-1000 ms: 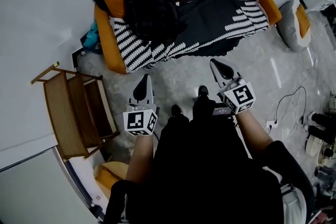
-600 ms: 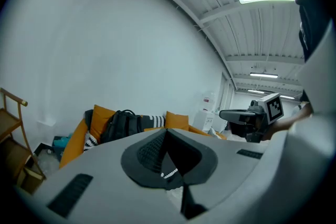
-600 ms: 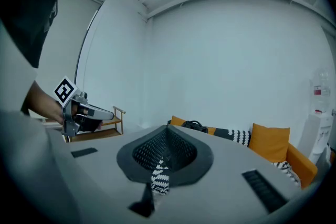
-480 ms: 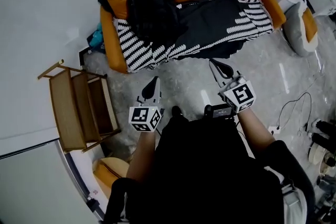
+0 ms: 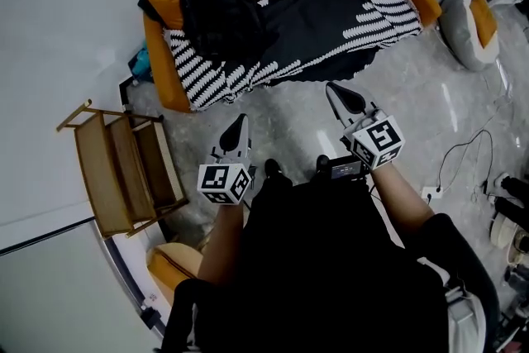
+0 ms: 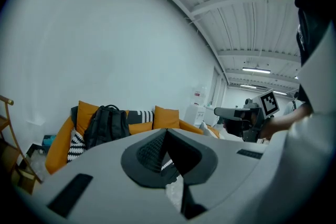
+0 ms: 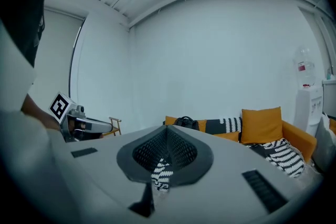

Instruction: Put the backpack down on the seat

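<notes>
A black backpack point(image 5: 216, 12) stands upright on the left end of the orange sofa point(image 5: 157, 54), leaning on the back cushion; it also shows as the backpack point(image 6: 106, 124) in the left gripper view and the backpack point(image 7: 185, 123) in the right gripper view. My left gripper point(image 5: 237, 128) and right gripper point(image 5: 340, 97) hang over the grey floor in front of the sofa, well short of the backpack. Both are shut with nothing between the jaws.
A black and white striped blanket point(image 5: 331, 21) covers the sofa seat. A wooden rack point(image 5: 116, 169) stands to the left by the wall. An orange cushion point(image 5: 169, 269) lies on the floor near my feet. Cables and a power strip point(image 5: 430, 194) lie on the right.
The grippers have stayed shut and empty. The view has shifted a little, and both grippers sit slightly farther back from the sofa than a second ago.
</notes>
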A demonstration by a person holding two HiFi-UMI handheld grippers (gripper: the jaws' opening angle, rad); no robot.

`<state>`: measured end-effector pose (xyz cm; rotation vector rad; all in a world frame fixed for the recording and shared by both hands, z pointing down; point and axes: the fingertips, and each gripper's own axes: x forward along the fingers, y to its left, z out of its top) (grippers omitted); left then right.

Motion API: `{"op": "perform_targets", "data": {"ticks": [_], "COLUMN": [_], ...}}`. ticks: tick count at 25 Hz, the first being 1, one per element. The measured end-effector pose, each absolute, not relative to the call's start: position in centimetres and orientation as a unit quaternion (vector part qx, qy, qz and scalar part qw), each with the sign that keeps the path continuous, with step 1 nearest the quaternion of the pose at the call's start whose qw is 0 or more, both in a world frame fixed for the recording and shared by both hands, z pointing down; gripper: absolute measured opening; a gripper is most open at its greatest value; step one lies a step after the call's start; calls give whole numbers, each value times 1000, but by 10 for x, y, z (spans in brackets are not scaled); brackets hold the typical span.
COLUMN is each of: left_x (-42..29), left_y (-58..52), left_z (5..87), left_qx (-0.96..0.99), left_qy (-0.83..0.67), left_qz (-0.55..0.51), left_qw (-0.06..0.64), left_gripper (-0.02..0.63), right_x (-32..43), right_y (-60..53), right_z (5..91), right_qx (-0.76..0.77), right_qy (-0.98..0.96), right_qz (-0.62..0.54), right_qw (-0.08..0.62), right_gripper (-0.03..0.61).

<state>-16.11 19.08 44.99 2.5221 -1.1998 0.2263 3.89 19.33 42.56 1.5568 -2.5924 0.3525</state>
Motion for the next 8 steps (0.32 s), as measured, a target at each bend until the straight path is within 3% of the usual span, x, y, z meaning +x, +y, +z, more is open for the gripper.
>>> {"op": "perform_targets", "data": {"ticks": [8], "left_x": [-145], "left_y": [204], "left_z": [451], "left_qx": [882], "left_qy": [-429], "left_qz": [79], "left_qw": [176], "left_gripper": [15], "right_x": [61], "right_y": [204], "right_z": [436], "right_qx": [509], "right_qy": [-849], "right_qz": [133], "right_qw": [44], "right_gripper": [32]}}
